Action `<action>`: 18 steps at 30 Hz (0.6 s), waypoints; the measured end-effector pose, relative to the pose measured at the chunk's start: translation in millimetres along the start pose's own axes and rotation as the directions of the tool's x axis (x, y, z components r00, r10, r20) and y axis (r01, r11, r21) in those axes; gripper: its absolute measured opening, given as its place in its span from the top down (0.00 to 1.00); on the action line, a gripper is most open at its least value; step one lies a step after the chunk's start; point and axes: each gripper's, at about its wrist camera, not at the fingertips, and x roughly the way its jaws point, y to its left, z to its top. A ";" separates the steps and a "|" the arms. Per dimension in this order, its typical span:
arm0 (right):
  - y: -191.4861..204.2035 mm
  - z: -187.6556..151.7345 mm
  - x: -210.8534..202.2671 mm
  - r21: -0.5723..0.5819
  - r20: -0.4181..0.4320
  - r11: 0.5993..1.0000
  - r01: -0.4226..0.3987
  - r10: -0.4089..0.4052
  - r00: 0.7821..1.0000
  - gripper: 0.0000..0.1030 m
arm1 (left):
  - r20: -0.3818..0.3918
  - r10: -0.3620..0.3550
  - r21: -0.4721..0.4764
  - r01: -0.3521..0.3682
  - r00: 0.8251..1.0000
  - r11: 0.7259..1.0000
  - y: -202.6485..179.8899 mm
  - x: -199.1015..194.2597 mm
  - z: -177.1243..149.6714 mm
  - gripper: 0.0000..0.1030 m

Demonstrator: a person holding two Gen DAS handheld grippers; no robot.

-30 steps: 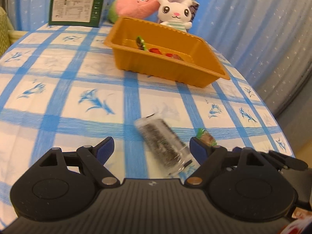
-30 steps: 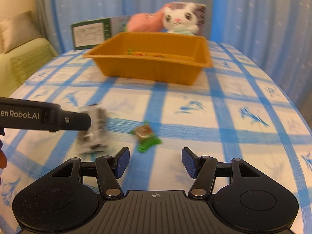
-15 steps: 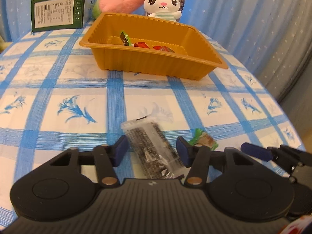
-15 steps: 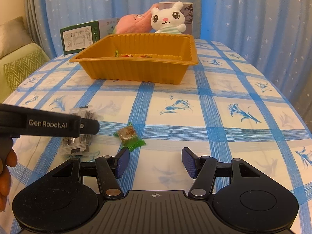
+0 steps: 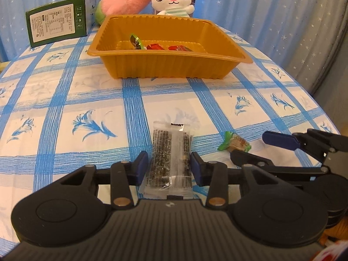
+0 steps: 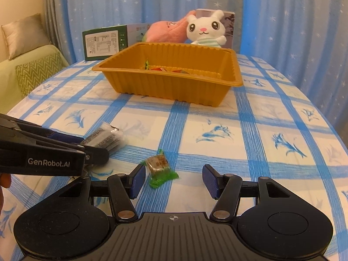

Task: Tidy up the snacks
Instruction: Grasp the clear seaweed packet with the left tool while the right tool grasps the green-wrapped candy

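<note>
The left gripper [image 5: 169, 164] squeezes the seaweed pack [image 5: 171, 152] on the near table [image 5: 65, 100]. The right gripper [image 6: 174, 179] is open around the green candy [image 6: 159, 166]. The orange tray [image 5: 169, 65] sits far back.

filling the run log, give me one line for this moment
left tool: closing around clear seaweed snack packet | right tool: open by green-wrapped candy | orange plastic tray: three candies
</note>
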 end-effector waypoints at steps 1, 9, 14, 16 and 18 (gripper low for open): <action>0.6 0.5 0.7 -0.004 0.003 1.000 -0.002 0.002 1.000 0.43 | 0.004 0.000 -0.004 0.000 1.000 1.000 0.3 0.3 0.0 0.62; 2.3 2.8 12.0 -0.020 0.005 1.000 -0.021 0.022 1.000 0.58 | 0.020 -0.003 -0.010 0.003 1.000 1.000 1.7 0.8 -0.4 0.62; 7.1 3.7 13.4 -0.034 0.013 0.998 -0.043 0.044 0.999 0.73 | 0.024 -0.002 -0.004 0.002 1.000 1.000 1.0 1.2 -0.6 0.62; 9.8 4.1 13.2 -0.043 0.009 0.998 -0.043 0.043 0.999 0.77 | 0.026 -0.001 -0.001 0.001 1.000 1.000 0.7 1.7 -0.4 0.62; 9.8 4.2 13.3 -0.035 0.006 0.998 -0.042 0.042 0.999 0.78 | 0.027 0.001 0.000 -0.001 1.000 1.000 0.4 2.1 -0.4 0.62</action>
